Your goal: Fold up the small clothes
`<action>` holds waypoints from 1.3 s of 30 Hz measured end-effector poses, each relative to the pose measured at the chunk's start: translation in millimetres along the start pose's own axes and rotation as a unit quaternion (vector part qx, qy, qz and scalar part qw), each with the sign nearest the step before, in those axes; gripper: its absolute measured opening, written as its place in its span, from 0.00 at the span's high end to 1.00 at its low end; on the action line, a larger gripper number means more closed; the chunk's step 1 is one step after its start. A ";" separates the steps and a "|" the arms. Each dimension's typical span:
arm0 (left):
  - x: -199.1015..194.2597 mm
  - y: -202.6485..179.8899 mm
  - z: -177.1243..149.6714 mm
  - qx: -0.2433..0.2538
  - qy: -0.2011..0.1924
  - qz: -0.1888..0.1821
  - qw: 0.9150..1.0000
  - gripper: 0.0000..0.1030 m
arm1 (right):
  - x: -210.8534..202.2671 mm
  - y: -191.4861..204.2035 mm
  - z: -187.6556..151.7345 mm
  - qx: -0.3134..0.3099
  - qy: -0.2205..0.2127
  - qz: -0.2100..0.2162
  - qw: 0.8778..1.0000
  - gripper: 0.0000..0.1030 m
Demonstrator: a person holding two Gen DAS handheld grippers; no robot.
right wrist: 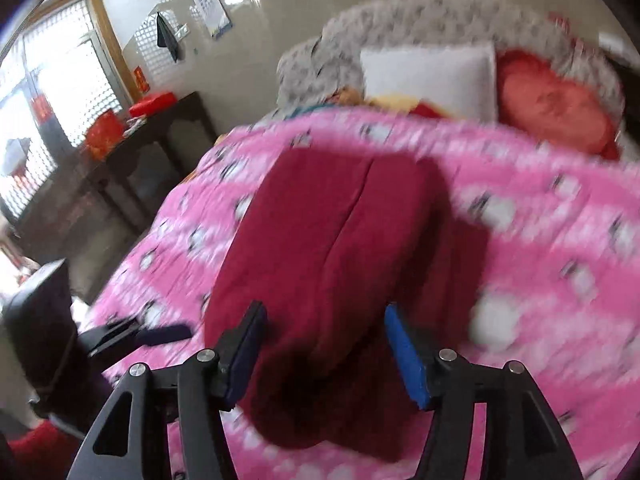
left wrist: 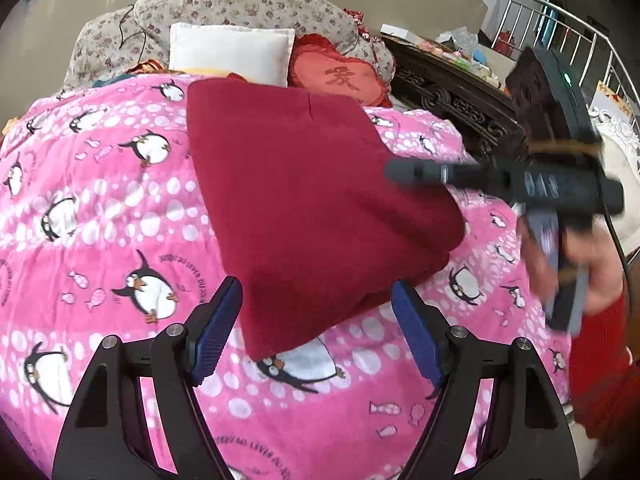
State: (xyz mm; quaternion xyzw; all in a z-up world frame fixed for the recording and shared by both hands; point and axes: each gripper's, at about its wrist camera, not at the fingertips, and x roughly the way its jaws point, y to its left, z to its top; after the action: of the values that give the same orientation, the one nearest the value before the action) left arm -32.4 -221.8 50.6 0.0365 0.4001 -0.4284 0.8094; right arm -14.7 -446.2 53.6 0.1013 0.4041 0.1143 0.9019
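Note:
A dark red garment (left wrist: 312, 200) lies folded into a rough square on the pink penguin blanket (left wrist: 100, 208). My left gripper (left wrist: 316, 300) is open, hovering over the garment's near corner, holding nothing. My right gripper (left wrist: 400, 172) shows in the left wrist view as a blurred black tool above the garment's right edge. In the right wrist view the garment (right wrist: 332, 264) lies ahead with a seam down its middle. The right gripper (right wrist: 326, 318) is open above its near end, empty. The pink blanket (right wrist: 540, 260) is blurred by motion.
At the bed's head are a white pillow (left wrist: 230, 54), a red heart cushion (left wrist: 340, 76) and a floral bolster (left wrist: 240, 4). A dark carved wooden table (left wrist: 460, 100) stands to the right of the bed. A dark cabinet (right wrist: 120, 168) stands left of the bed by a window.

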 end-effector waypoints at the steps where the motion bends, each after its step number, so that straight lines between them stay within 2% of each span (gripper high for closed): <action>1: 4.0 -1.4 -0.9 -0.001 0.005 0.002 1.000 0.25 | 5.7 3.5 -5.0 -0.017 0.002 -0.024 1.000 0.66; 2: 9.1 -2.2 -1.1 -0.002 0.013 0.005 1.000 0.26 | 7.8 8.3 -8.8 -0.044 0.001 -0.057 0.997 0.74; 4: 9.5 -5.9 -3.1 -0.005 0.021 0.009 1.000 0.26 | -6.1 13.0 -12.7 -0.053 -0.016 -0.050 0.997 0.79; 7: -8.1 -11.5 -4.1 -0.003 -0.002 0.001 1.000 0.26 | -32.7 13.6 -21.3 -0.059 -0.043 -0.052 0.996 0.80; 10: -19.1 -11.1 -1.2 -0.007 -0.024 -0.001 1.000 0.26 | -10.7 4.8 -30.7 -0.056 -0.015 -0.085 0.995 0.80; 12: -12.9 -8.3 2.5 -0.022 -0.022 0.001 1.000 0.26 | 6.5 -9.0 -34.7 -0.020 -0.008 -0.069 0.997 0.80; 15: -1.6 -6.7 4.4 -0.039 -0.008 0.004 0.999 0.26 | -10.2 -20.0 -35.9 0.042 -0.036 -0.015 0.998 0.73; 16: 0.9 -6.4 4.4 -0.041 -0.006 0.005 0.999 0.26 | -18.7 -20.1 -34.8 0.048 -0.044 -0.013 0.998 0.68; 17: 2.3 -6.7 4.4 -0.041 -0.006 0.009 0.999 0.26 | -30.4 -18.5 -32.5 0.046 -0.062 -0.029 0.997 0.61; 18: 3.7 -7.0 4.3 -0.040 -0.007 0.016 0.999 0.26 | -36.8 -15.6 -30.8 0.042 -0.073 -0.038 0.996 0.60; 22: 9.8 -10.3 6.7 -0.035 -0.008 0.038 0.999 0.26 | -44.6 -7.7 -9.4 0.025 -0.105 -0.064 0.992 0.60; 25: 15.4 -13.9 7.8 -0.027 -0.009 0.061 0.998 0.25 | -31.2 -1.4 0.3 0.012 -0.098 -0.073 0.992 0.61; 27: 18.5 -15.4 7.4 -0.022 -0.009 0.072 0.997 0.25 | -15.5 2.8 6.5 -0.014 -0.077 -0.087 0.993 0.63; 29: 22.2 -15.7 7.0 -0.016 -0.008 0.081 0.997 0.25 | 7.3 1.8 8.6 -0.050 -0.039 -0.148 0.987 0.64; 30: 24.0 -15.7 6.6 -0.013 -0.008 0.084 0.996 0.24 | 14.5 -3.4 6.7 -0.053 -0.030 -0.162 0.985 0.64; 34: 31.1 -14.5 5.7 -0.011 -0.007 0.093 0.996 0.22 | 12.6 -23.5 3.1 -0.020 -0.034 -0.124 0.991 0.65; 39: 32.7 -11.4 5.5 -0.021 -0.005 0.094 0.995 0.21 | -23.2 -8.1 -9.2 -0.016 -0.061 -0.111 0.992 0.65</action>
State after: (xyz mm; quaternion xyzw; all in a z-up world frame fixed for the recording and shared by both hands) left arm -27.1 -253.0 35.4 0.0550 0.3995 -0.3426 0.8485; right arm -35.6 -459.7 61.7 0.0486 0.3554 0.0135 0.9333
